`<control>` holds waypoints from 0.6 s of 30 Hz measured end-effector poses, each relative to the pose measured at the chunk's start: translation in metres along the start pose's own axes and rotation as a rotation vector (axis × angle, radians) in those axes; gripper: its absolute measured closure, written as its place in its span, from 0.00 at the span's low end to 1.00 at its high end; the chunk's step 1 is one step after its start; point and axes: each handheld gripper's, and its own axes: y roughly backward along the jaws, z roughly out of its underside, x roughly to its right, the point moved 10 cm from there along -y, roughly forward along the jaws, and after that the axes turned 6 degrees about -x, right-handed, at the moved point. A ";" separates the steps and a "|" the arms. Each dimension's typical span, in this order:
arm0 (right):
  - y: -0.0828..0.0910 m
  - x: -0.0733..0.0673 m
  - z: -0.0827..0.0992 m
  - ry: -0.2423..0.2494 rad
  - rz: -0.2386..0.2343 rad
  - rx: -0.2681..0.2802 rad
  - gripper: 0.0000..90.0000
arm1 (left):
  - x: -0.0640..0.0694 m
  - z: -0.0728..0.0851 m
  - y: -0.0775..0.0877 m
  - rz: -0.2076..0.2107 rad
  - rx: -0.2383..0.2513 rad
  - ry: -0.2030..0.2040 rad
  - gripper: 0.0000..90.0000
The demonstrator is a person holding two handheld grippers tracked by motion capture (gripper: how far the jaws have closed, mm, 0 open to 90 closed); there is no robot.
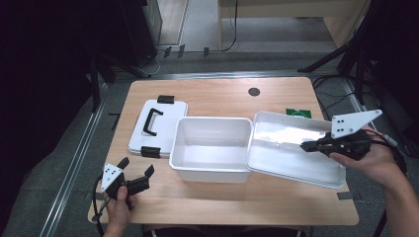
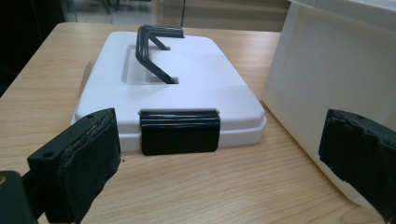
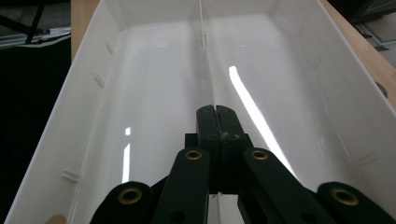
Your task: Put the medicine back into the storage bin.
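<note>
The right hand-held gripper [image 1: 309, 145] has its two black jaws pressed together on a thin white divider wall [image 3: 205, 56] that runs down the middle of a shallow white plastic tray [image 1: 276, 163]. That tray is smooth and glossy, with rounded corners and small ribs along its inner walls, and it sits tilted near the right edge of the bench [image 1: 207, 94], its left rim resting on the rim of a deeper tub.

The left hand-held gripper [image 1: 136, 170] hovers at the front left corner of the bench with its jaws spread wide and nothing between them; its pads [image 2: 93, 163] look rough and worn. Just ahead of it lies a flat white lid [image 2: 168, 88], rounded at the corners, with a black handle [image 2: 152, 53] standing up from a recess and a glossy black ribbed latch [image 2: 180, 132] on its near edge. A second latch [image 1: 165, 99] sits on the far edge.

Between lid and tray stands the open white tub [image 1: 210, 170], rectangular and matte-walled, touching the lid's right side. The bench is pale wood-grain laminate.
</note>
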 end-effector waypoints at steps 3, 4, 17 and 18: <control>0.005 -0.001 0.009 -0.014 0.003 0.001 1.00 | 0.000 0.000 0.000 -0.001 0.002 -0.001 0.00; 0.006 -0.001 0.013 -0.017 0.006 0.000 1.00 | 0.000 0.000 -0.001 0.000 0.002 0.000 0.00; 0.004 -0.007 0.053 -0.056 -0.014 -0.038 1.00 | 0.001 0.000 -0.001 0.007 -0.001 0.000 0.00; -0.002 -0.009 0.057 -0.055 -0.026 -0.043 1.00 | 0.001 0.000 0.000 0.007 -0.001 0.000 0.00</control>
